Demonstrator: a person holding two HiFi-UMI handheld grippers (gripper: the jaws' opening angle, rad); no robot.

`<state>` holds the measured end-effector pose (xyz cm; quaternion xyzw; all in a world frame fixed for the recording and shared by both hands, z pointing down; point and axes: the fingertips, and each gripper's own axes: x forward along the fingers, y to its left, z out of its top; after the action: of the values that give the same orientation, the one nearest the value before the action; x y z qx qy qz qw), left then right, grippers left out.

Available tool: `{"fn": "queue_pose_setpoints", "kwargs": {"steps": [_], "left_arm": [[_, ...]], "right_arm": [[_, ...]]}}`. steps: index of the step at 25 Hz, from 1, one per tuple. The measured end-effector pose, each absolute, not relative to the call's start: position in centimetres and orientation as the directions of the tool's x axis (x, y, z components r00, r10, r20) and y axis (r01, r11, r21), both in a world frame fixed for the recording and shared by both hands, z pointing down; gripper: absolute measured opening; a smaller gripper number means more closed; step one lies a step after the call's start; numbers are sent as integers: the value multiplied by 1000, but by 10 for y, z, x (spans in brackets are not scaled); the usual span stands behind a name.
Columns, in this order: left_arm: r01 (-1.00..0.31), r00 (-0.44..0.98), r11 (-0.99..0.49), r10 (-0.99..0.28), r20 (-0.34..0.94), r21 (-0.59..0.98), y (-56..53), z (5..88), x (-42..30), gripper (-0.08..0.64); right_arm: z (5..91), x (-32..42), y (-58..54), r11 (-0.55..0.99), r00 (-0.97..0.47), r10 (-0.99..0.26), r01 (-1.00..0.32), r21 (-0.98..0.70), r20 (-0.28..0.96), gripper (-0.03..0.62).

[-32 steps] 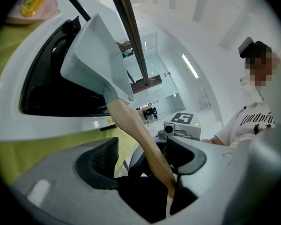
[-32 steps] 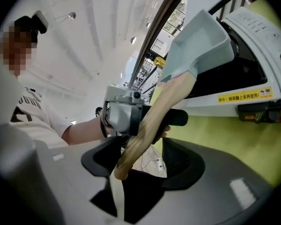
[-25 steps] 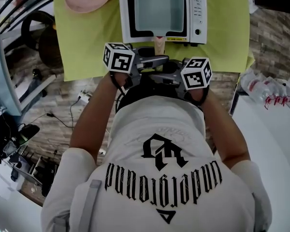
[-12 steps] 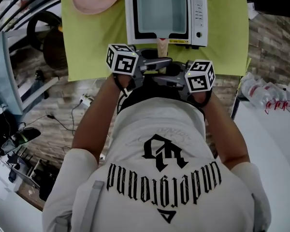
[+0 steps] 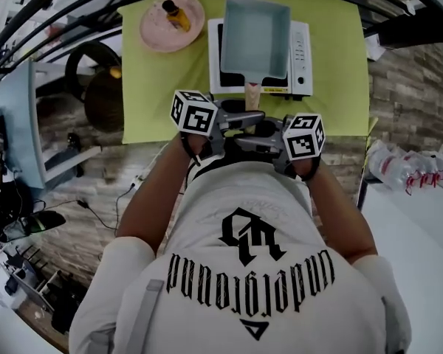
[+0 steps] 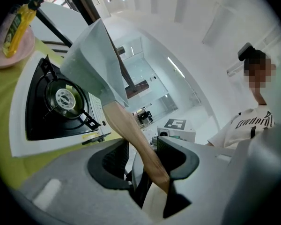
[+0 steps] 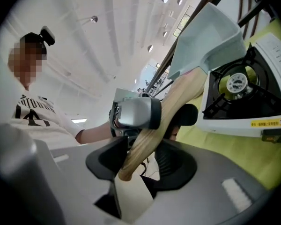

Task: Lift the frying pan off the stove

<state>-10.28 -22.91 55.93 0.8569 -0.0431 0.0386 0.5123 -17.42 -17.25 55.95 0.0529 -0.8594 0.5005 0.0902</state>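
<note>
The left gripper (image 6: 143, 158) and right gripper (image 7: 140, 161) fingers (image 7: 174, 165) clamp the wooden handle (image 6: 131, 130); beyond them the square pale-blue frying pan (image 5: 255, 35) hangs above the stove (image 5: 300, 50) on a yellow-green tabletop (image 5: 162, 87).

White T-shirt (image 5: 240, 190), black gothic lettering; left tool (image 6: 143, 157), right tool (image 7: 140, 161) grey.

**Frying pan held clear above the stove**

The frying pan (image 5: 255, 35) is rectangular, pale blue-grey and deep-walled, and looks empty. Its light wooden handle (image 6: 131, 130) runs back to the left tool (image 6: 143, 156) and the right tool (image 7: 141, 163), whose jaws both grip the handle's end. The pan hangs above the burner without touching the grate. The stove (image 5: 300, 46) is a white single-burner unit with a black top and a side control panel, standing on the counter's yellow-green cloth (image 5: 170, 87).
</note>
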Motion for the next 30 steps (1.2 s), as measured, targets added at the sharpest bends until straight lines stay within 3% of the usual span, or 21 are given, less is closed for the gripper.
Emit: {"fn": "queue_pose_setpoints", "kwargs": {"steps": [15,30], "left_arm": [[-74,997,-593,-24,74,802,-209,494,-108,201],[-101,994,-586,-94,57,804,-133,473,-57,201]], "right_arm": [[503,-182,-156,586,-975,-72,-212,-782,210,183],[484,-123,-75,631,-979,11,-153,-761,206,181]]}}
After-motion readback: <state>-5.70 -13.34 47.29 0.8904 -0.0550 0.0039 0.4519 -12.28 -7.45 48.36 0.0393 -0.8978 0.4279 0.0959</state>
